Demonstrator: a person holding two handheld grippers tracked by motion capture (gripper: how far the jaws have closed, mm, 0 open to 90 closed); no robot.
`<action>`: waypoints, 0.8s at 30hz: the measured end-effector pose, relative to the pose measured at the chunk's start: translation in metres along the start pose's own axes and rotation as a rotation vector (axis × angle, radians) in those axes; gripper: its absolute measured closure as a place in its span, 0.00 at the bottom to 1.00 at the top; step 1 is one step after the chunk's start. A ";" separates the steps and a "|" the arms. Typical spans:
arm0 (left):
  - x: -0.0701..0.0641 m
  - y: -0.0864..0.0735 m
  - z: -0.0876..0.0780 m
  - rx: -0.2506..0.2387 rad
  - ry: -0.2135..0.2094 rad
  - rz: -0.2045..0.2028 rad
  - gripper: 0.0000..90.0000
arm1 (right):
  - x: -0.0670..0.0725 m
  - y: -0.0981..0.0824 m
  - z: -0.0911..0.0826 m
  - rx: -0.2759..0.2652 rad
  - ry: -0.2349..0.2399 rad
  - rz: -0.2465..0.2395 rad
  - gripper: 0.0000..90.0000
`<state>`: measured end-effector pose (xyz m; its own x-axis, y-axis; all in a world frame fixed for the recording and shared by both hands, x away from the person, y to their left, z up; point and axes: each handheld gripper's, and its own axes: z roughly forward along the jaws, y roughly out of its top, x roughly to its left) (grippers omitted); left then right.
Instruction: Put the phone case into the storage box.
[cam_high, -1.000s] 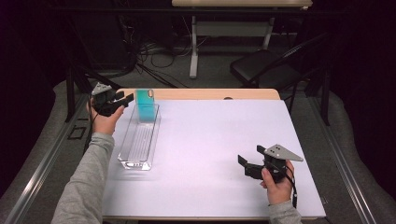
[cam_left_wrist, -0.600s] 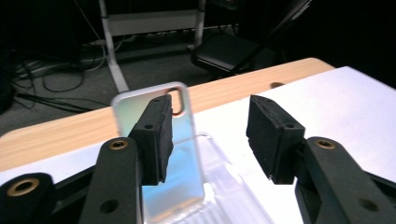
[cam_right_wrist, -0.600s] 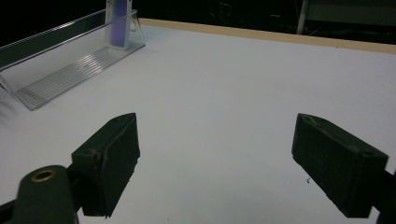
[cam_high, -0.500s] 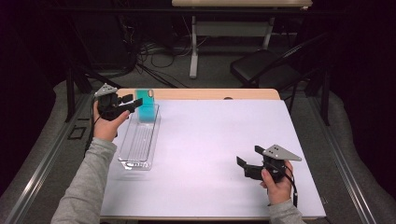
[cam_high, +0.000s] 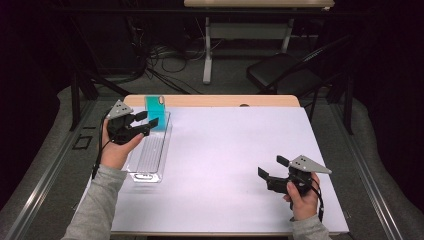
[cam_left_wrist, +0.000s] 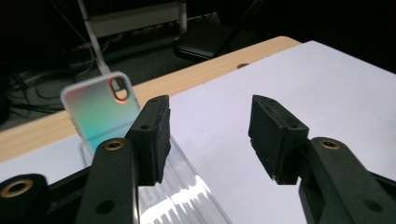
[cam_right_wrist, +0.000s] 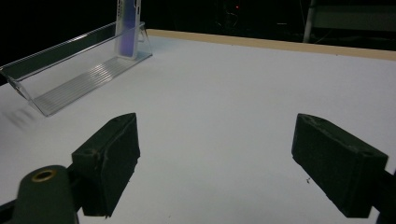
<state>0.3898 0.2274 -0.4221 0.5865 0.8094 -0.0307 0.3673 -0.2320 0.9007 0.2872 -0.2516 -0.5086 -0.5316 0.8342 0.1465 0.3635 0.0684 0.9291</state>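
Upright, phone case (cam_high: 155, 106) stands inside clear tray's (cam_high: 150, 156) far end.

phone case (cam_high: 155, 106) upright in rack (cam_high: 150, 160), table (cam_high: 230, 150) open

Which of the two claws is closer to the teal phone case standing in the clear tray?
The left claw: it hovers right beside the teal phone case at the far end of the clear plastic tray, while the right claw sits far across the table.
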 end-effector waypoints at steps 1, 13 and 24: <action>-0.002 -0.001 -0.001 0.001 -0.002 -0.009 0.54 | 0.000 0.000 0.000 0.000 0.000 0.002 0.16; -0.026 -0.012 -0.018 -0.041 -0.064 0.023 0.43 | 0.002 -0.001 -0.003 0.000 -0.010 -0.008 0.16; -0.035 -0.019 -0.030 -0.067 -0.128 -0.012 0.35 | 0.004 -0.002 -0.004 -0.002 -0.013 -0.016 0.16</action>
<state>0.3407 0.2192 -0.4252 0.6710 0.7356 -0.0930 0.3286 -0.1826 0.9267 0.2812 -0.2510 -0.5085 -0.5277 0.8399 0.1269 0.3535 0.0814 0.9319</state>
